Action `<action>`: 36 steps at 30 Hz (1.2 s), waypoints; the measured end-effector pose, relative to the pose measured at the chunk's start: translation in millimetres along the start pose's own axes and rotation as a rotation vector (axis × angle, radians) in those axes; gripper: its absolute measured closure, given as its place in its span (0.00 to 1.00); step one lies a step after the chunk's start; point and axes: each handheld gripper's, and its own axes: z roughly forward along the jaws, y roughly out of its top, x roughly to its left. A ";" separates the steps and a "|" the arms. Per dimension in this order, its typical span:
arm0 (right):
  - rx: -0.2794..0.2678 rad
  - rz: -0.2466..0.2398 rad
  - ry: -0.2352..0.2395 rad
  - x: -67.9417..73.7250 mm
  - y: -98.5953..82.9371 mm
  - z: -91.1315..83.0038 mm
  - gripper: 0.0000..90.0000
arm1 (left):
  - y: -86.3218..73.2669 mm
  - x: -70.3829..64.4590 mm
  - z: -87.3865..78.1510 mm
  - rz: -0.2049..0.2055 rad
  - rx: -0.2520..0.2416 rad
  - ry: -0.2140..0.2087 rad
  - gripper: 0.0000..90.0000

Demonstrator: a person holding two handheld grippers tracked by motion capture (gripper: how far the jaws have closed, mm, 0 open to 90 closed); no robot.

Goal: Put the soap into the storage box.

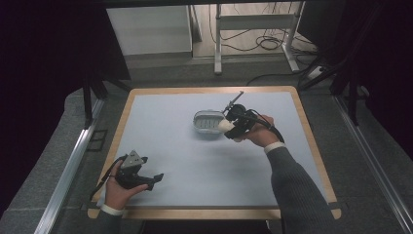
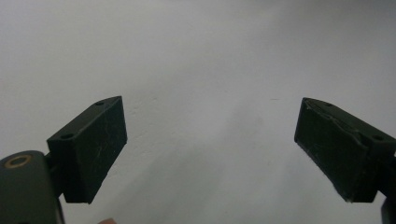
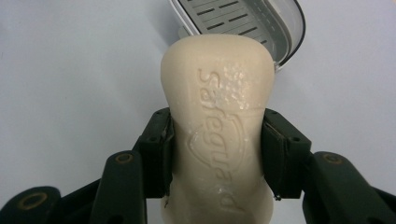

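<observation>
Right gripper view: right gripper point(image 3: 217, 154) jaws pinch soap bar point(image 3: 217, 116) beside soap dish point(image 3: 243, 18); left gripper point(image 2: 210, 149) jaws spread

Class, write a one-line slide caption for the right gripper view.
Right gripper clamps a cream soap bar just short of the slotted soap dish.

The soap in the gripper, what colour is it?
The soap is creamy off-white, seen best in the right gripper view.

Table: pale blue top point(image 1: 195, 161), wood edging
Floor: grey carpet point(image 1: 160, 73)
Beyond: white desk frame point(image 1: 253, 22), tangled cables point(image 1: 268, 44)
Sides: dark
</observation>
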 end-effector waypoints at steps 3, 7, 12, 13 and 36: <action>0.009 -0.008 -0.002 -1.1 3.1 0.8 0.55 | -0.1 -0.3 0.9 0.002 0.003 -0.001 0.11; 0.011 -0.013 -0.001 -2.8 5.5 1.8 0.55 | -0.1 -0.4 1.0 0.002 0.003 -0.001 0.11; -0.007 -0.028 -0.018 -6.1 10.9 4.9 0.55 | -0.4 0.8 -0.4 0.008 0.006 0.003 0.11; -0.010 -0.028 -0.029 -6.8 12.1 5.7 0.55 | -0.6 0.9 -0.3 0.004 0.001 0.002 0.11; 0.022 -0.041 -0.009 -24.0 32.6 26.3 0.55 | -0.2 1.5 -0.8 0.005 -0.002 -0.003 0.11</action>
